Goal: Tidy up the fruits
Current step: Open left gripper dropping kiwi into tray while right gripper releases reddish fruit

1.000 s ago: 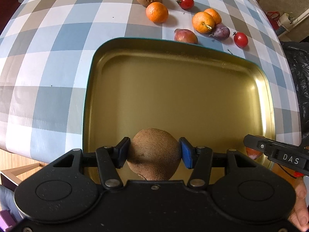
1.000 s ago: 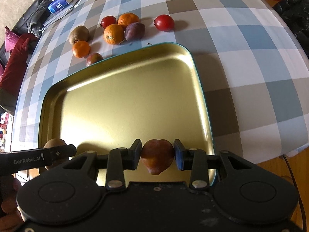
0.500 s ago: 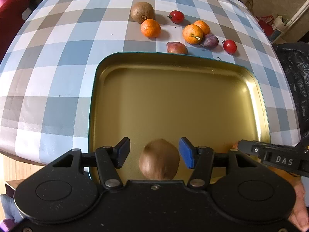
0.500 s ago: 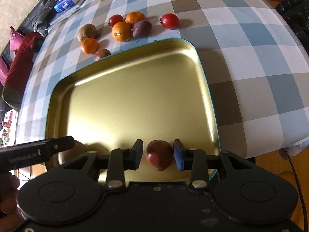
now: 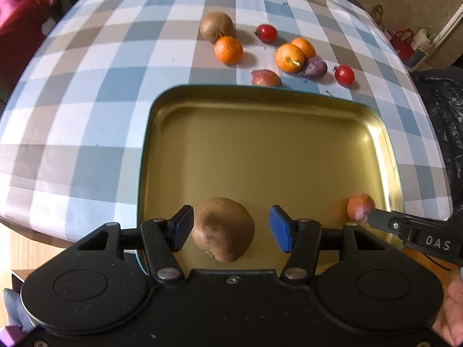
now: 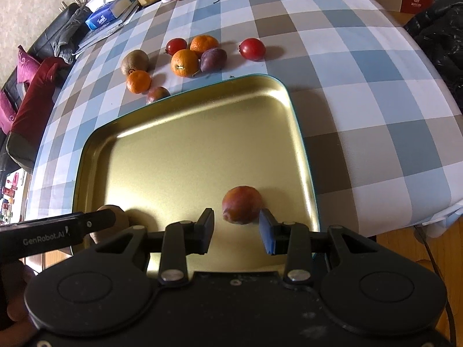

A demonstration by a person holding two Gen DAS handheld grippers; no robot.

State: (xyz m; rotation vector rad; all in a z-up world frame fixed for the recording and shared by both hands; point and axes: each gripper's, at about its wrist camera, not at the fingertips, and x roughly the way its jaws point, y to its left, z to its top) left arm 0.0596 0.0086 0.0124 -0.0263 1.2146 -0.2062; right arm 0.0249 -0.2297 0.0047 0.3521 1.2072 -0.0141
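Two fruits lie in the gold tray [image 5: 385, 144]: a kiwi [image 5: 222, 228] between the spread jaws of the left hand-held gripper [image 5: 230, 228], and a reddish plum [image 6: 241, 204] just ahead of the right hand-held gripper [image 6: 235, 227], whose jaws also stand apart, gripping nothing. "DAS" is printed on the right one's finger, "GenRobot.AI" on the left's. Beyond the tray, more fruit [image 6: 185, 62] sits on the checked table [image 6: 361, 72]; a blue tissue pack [image 6: 101, 20] carries writing too small to read.
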